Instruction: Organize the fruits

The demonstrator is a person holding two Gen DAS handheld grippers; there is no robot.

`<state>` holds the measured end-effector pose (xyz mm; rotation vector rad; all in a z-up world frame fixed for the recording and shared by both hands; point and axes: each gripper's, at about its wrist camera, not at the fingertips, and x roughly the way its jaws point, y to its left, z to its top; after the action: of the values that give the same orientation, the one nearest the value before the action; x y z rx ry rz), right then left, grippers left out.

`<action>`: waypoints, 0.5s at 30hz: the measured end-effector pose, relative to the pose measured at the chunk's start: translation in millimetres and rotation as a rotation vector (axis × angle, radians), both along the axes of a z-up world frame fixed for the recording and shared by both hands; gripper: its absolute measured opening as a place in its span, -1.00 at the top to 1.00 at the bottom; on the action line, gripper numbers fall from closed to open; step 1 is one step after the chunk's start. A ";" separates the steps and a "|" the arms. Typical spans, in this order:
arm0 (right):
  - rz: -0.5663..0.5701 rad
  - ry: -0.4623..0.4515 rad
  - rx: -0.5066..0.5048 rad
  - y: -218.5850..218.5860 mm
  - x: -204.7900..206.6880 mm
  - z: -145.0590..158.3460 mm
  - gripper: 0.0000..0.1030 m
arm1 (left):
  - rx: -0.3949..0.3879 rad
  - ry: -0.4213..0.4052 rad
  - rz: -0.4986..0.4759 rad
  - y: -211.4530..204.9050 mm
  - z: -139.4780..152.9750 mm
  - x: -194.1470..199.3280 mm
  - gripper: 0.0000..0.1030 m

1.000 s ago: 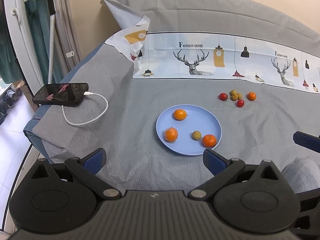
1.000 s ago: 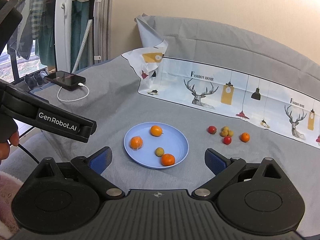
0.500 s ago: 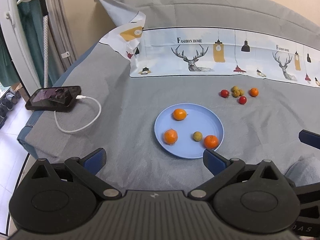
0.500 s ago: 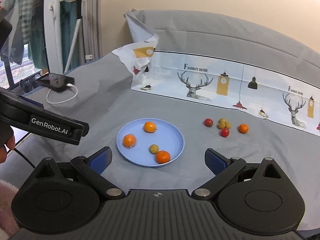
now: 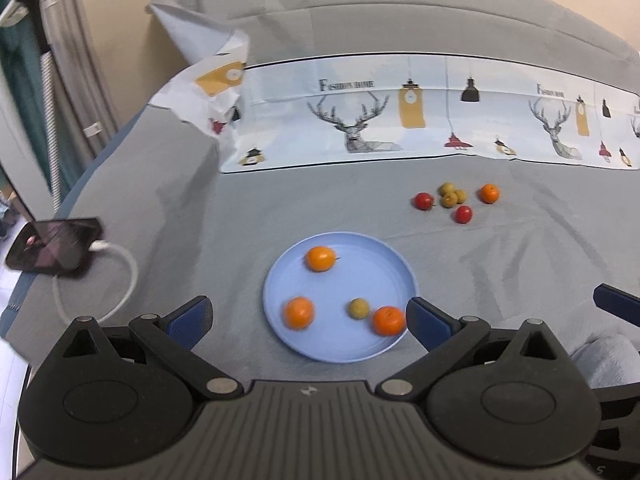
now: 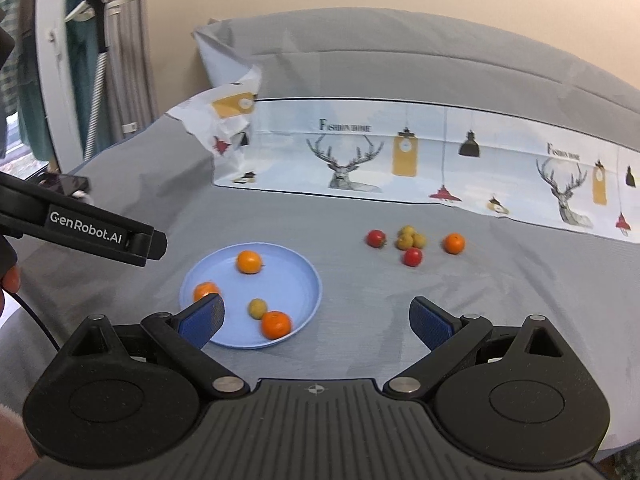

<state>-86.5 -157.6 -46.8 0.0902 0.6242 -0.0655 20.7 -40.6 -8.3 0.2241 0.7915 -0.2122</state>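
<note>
A light blue plate [image 5: 372,256] [image 6: 298,276] lies on the grey bedspread and holds three oranges and one small yellow-green fruit [image 5: 358,307] [image 6: 257,307]. Beyond it to the right lies a loose cluster: two red fruits [image 5: 423,201] [image 6: 376,238], several yellow-green fruits [image 5: 452,195] [image 6: 409,237] and one orange [image 5: 489,193] [image 6: 453,243]. My left gripper [image 5: 308,318] is open and empty, hovering just short of the plate. My right gripper [image 6: 318,320] is open and empty, over the plate's near right edge.
A black phone [image 5: 52,243] on a white charging cable [image 5: 120,280] lies at the bed's left edge. A printed deer-pattern sheet [image 5: 400,128] [image 6: 420,160] runs across the back. The left gripper's arm [image 6: 88,232] crosses the right wrist view at left.
Both grippers have moved forward and a little right, toward the plate and the loose fruits. Both stay open and empty. No fruit has moved.
</note>
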 end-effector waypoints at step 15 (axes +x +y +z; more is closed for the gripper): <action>-0.211 0.039 0.015 -95.5 38.6 -32.1 -0.92 | 0.018 0.034 -0.096 -103.5 -22.3 66.6 -1.00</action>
<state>-47.8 -253.1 -78.9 0.1698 0.6528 -0.2665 87.2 -144.1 -30.6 0.2766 0.8174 -0.3001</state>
